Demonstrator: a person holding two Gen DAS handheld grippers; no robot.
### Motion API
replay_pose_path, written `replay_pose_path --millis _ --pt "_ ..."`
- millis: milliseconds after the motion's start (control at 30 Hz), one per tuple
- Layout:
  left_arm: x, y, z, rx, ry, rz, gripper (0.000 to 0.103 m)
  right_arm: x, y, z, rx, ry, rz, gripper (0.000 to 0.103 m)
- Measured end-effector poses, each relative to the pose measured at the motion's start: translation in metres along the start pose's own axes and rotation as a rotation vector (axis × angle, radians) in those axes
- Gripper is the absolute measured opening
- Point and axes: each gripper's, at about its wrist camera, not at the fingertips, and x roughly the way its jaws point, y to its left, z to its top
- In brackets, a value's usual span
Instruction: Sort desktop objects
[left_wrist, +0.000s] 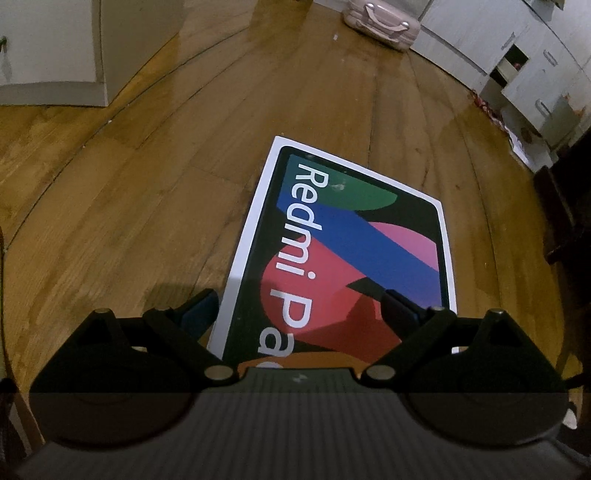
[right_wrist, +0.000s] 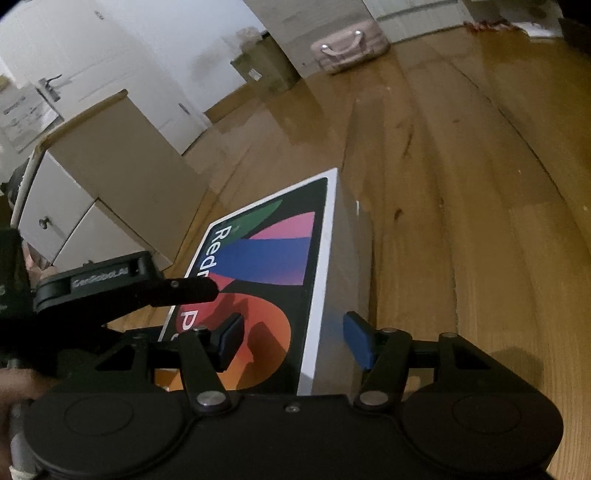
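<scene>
Caught at the reach-and-grasp step of sorting, with the carry judged not yet begun.

Found the flat white-edged cardboard box with a colourful printed lid (left_wrist: 343, 236) jutting out above the brown wooden plank floor (left_wrist: 129, 206), with the near end over something orange (left_wrist: 306, 360) mostly hidden under the grippers. Kept the left gripper (left_wrist: 301, 306) spread wide, with one finger outside the box's left edge and the other over the lid, pinching nothing. Set the right gripper (right_wrist: 295, 338) narrower, astride the box's right long edge, with one finger over the lid and the blue pad beside the side wall; could not tell whether pressing or merely near. Judged the next move to call for a firm pinch on that edge, then a level carry to stop so wide and flat a box from swinging or slipping; saw no destination in either view.
</scene>
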Motion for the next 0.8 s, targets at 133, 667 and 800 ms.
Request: replay_pose_path --millis 133,667,800 --pt "-0.011 0.004 -0.006 -0.04 -0.011 0.002 0.095 -0.001 -0.003 -0.003 0.018 0.027 -0.006 0.066" --pt "-0.014 0.018 -0.028 -0.103 0.036 -0.019 0.095 -0.004 -0.017 -0.028 0.146 0.108 0.079 0.072" --pt "-0.014 0.01 -0.029 -0.059 0.024 -0.001 0.095 -0.004 -0.015 -0.03 0.133 0.102 0.088 0.071"
